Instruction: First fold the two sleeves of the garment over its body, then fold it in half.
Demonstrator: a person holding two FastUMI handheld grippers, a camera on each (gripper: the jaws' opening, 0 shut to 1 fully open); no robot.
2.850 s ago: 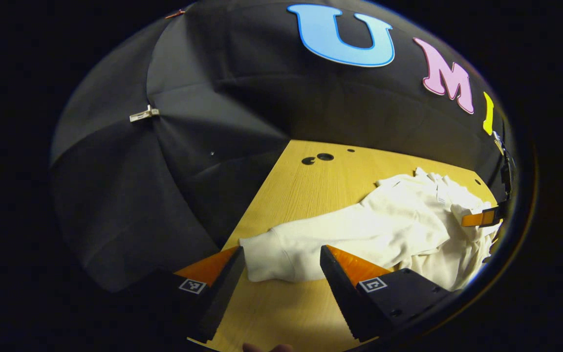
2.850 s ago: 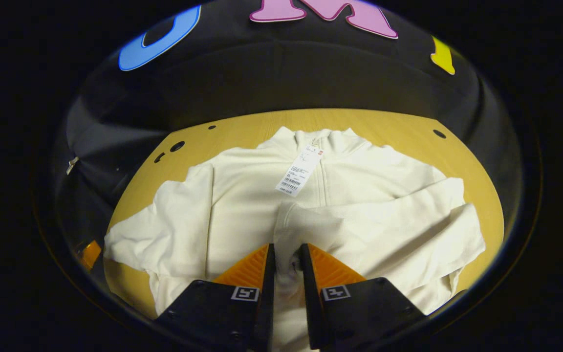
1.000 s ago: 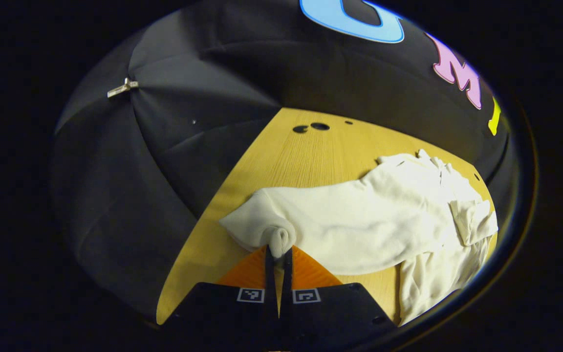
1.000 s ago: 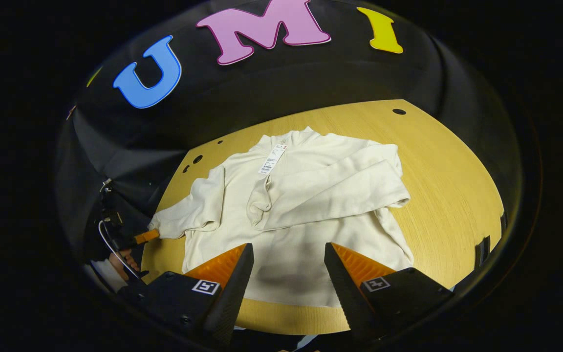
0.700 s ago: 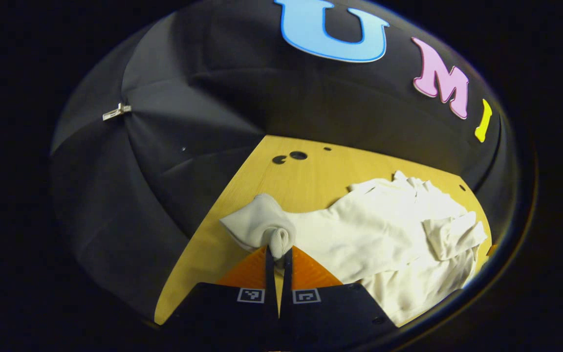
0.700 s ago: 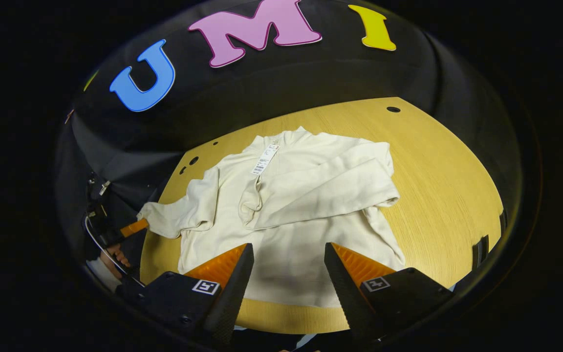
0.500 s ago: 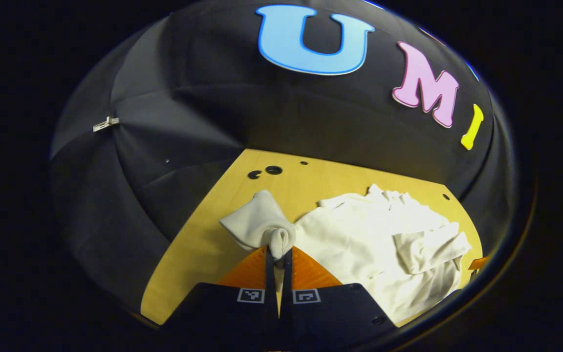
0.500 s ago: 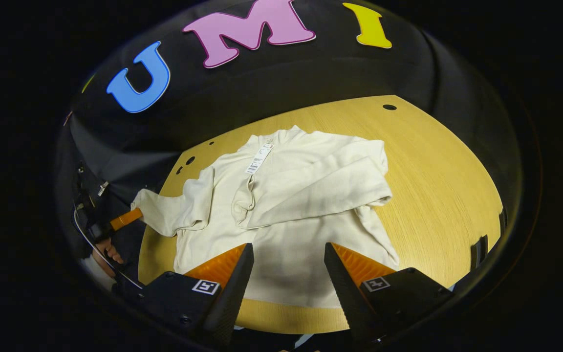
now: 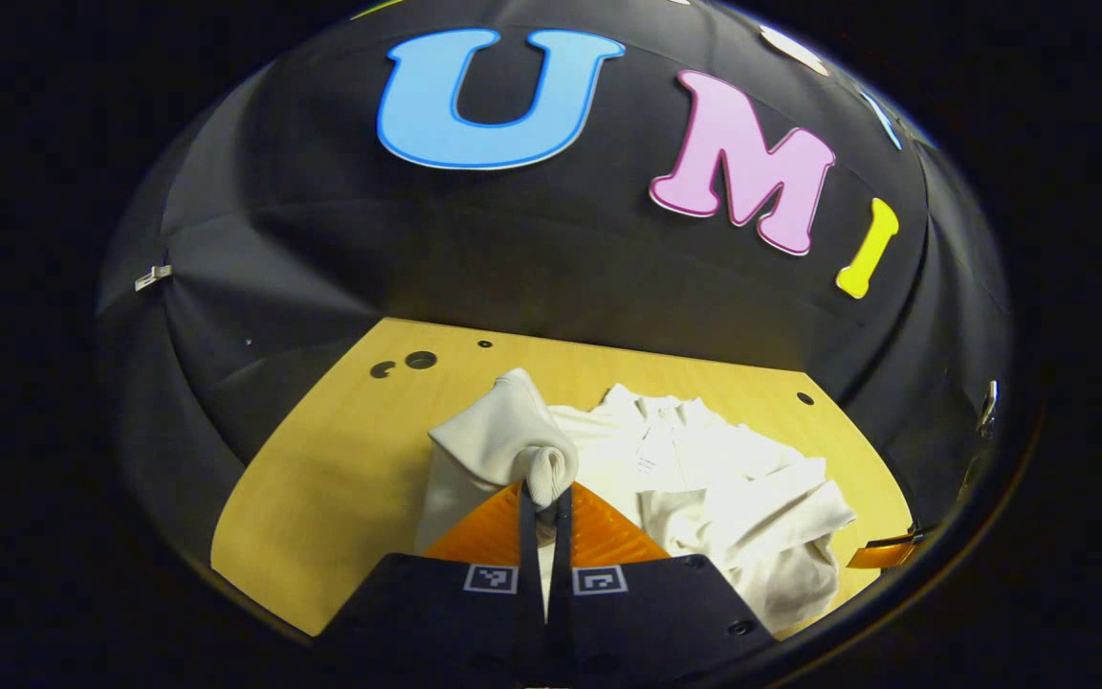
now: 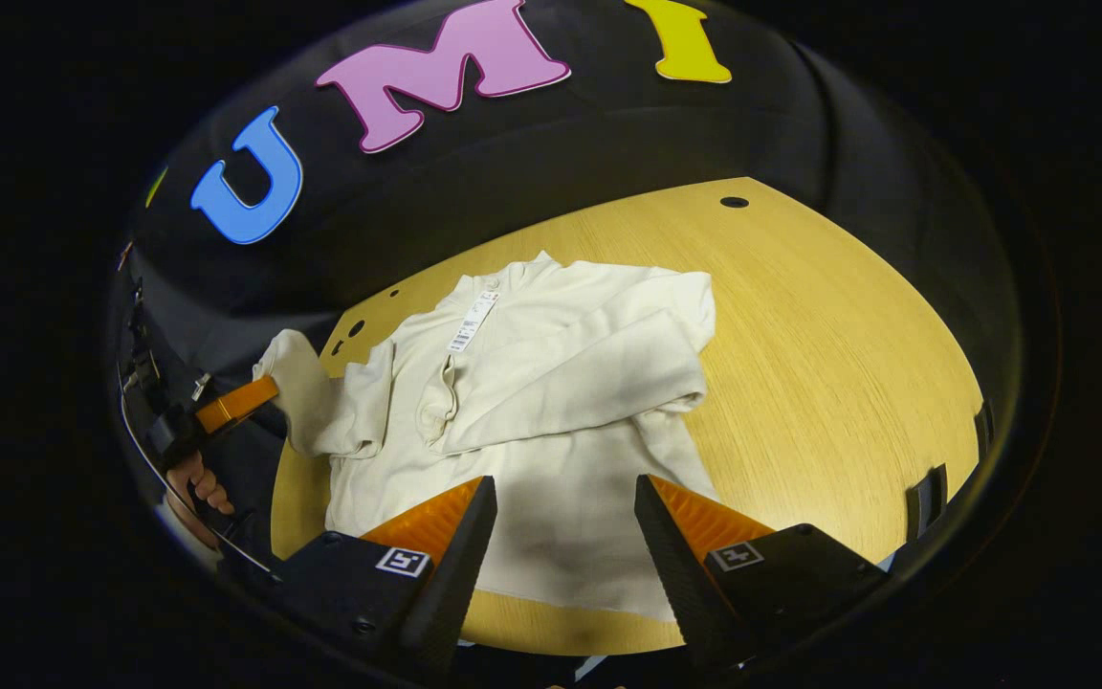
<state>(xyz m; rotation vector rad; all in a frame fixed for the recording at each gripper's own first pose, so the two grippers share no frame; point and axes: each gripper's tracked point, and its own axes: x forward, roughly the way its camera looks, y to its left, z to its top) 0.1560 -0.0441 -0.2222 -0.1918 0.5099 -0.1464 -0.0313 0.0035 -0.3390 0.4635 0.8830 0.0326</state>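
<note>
Raised since 0.5 s ago: left sleeve (image 9: 503, 442) clamped in left gripper (image 9: 543, 498); right sleeve (image 10: 570, 368) already folded (right gripper (image 10: 561, 498) fingers apart); halving remains.

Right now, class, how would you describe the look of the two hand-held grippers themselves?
Each hand-held gripper is a dark, boxy block with two wedge-shaped fingers, ridged on their inner faces. A small square black-and-white marker sits at each finger's base: left hand-held gripper, right hand-held gripper. In the right gripper view, a thin cable loops by the hand on the left one.
</note>
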